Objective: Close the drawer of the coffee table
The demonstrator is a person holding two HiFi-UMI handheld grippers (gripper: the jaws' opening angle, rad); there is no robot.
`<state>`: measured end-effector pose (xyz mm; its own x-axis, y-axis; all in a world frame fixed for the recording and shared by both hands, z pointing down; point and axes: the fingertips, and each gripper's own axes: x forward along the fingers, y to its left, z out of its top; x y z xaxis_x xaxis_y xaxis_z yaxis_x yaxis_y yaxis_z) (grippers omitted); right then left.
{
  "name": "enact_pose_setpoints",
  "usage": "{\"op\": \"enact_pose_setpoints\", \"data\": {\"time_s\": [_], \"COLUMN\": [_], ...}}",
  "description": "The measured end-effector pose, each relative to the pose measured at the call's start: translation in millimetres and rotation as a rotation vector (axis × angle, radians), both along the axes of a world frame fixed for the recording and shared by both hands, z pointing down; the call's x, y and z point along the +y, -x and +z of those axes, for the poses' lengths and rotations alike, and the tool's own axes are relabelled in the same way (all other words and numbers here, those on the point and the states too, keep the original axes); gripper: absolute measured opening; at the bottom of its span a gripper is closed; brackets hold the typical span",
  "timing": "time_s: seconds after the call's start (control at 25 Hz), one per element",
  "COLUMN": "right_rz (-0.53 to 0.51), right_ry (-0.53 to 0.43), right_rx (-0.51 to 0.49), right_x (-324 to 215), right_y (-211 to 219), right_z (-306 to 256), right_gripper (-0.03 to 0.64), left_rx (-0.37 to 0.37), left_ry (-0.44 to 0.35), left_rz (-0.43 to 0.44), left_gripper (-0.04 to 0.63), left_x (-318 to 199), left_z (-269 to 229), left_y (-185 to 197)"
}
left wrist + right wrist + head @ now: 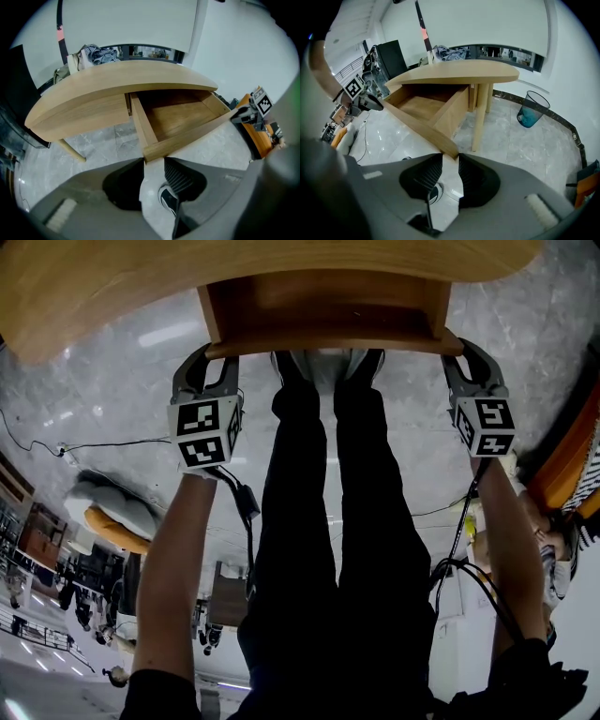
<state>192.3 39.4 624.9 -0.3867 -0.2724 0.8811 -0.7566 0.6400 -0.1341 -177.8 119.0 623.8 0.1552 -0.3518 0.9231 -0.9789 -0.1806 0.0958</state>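
Observation:
The light wooden coffee table (141, 277) has its drawer (178, 117) pulled out, and the inside is bare wood. In the head view the drawer front (328, 343) runs across just above my shoes. My left gripper (214, 354) holds its left end. The left gripper view shows that corner (152, 152) pinched between the jaws of the left gripper (153, 160). My right gripper (461, 348) holds the right end. The right gripper view shows that corner (449, 150) pinched between the right gripper's (450, 157) ribbed pads. Each gripper view shows the other gripper at the far end.
A table leg (480, 117) stands just right of the drawer. A blue waste bin (532, 110) sits further right by the wall. My legs (328, 521) stand between the two arms. Cables (56, 446) cross the grey marble floor, and clothes (96, 54) lie behind the table.

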Motion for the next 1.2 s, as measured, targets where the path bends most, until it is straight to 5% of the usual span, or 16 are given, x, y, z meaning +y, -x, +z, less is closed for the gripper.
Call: {"op": "enact_pose_setpoints", "data": {"time_s": [0.72,1.2], "right_rz": [0.083,0.102], "right_ry": [-0.018,-0.022], "right_rx": [-0.026,-0.040], "right_x": [-51.1,-91.1], "right_y": [10.3,17.0], "right_z": [-1.2,-1.3], "right_gripper": [0.109,0.109], "left_rx": [0.019,0.050], "left_ry": [-0.027,-0.044], "left_rz": [-0.085,-0.216], "left_gripper": [0.144,0.144], "left_x": [-55.1,-92.6], "left_z": [-1.6,-1.6], "left_y": [10.3,18.3]}}
